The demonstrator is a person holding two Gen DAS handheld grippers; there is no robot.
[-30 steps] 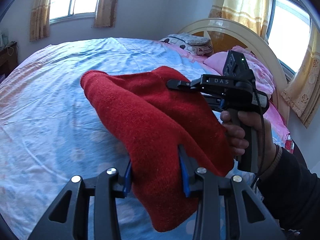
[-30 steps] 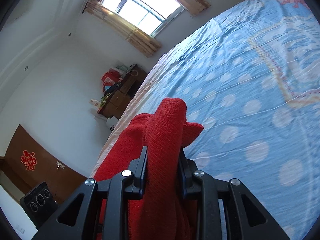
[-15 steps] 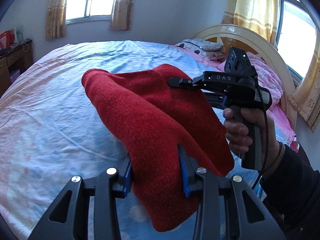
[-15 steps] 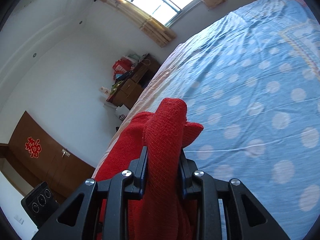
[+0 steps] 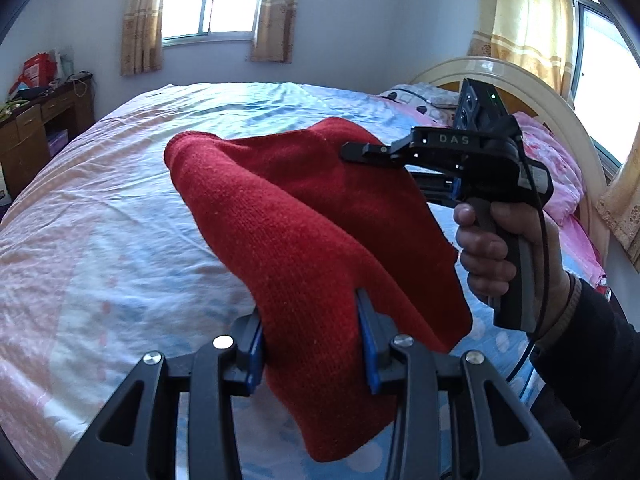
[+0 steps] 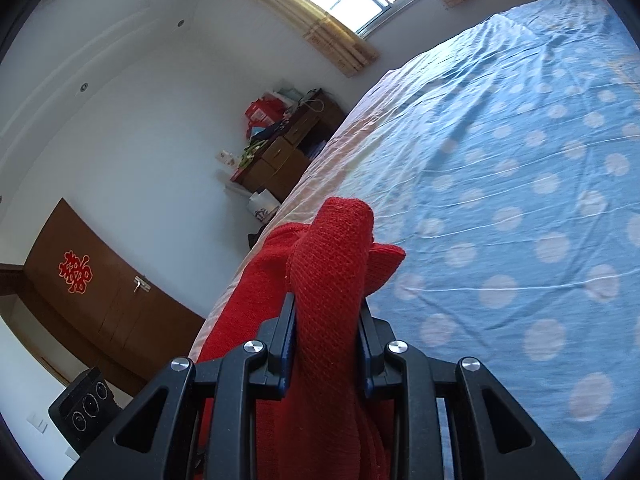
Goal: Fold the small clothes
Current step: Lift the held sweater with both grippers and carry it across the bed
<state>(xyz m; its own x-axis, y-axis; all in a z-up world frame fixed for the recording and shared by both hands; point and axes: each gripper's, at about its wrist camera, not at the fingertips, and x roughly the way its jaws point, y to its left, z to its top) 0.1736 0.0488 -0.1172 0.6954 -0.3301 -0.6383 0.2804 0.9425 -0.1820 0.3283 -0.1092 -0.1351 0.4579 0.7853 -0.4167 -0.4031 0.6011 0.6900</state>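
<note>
A red knitted garment (image 5: 288, 216) hangs in the air above the bed (image 5: 100, 208), held between both grippers. My left gripper (image 5: 310, 332) is shut on a bunched fold of it, blue pads pressing each side. In the left wrist view the right gripper (image 5: 362, 152) comes in from the right, held by a hand (image 5: 486, 248), gripping the garment's far edge. In the right wrist view my right gripper (image 6: 326, 320) is shut on a thick roll of the red garment (image 6: 332, 256), which pokes out past the fingertips.
The bed sheet (image 6: 520, 200) is blue with pale dots and pink borders. A pink pillow (image 5: 552, 168) and a curved headboard (image 5: 532, 92) lie at the right. A wooden desk (image 5: 28, 136) with clutter stands left of the bed. A brown cabinet (image 6: 100, 300) stands by the wall.
Both grippers have swung sideways together with the garment still held; the room slides across both views, bringing the desk into the left wrist view. Both grips are unchanged.
</note>
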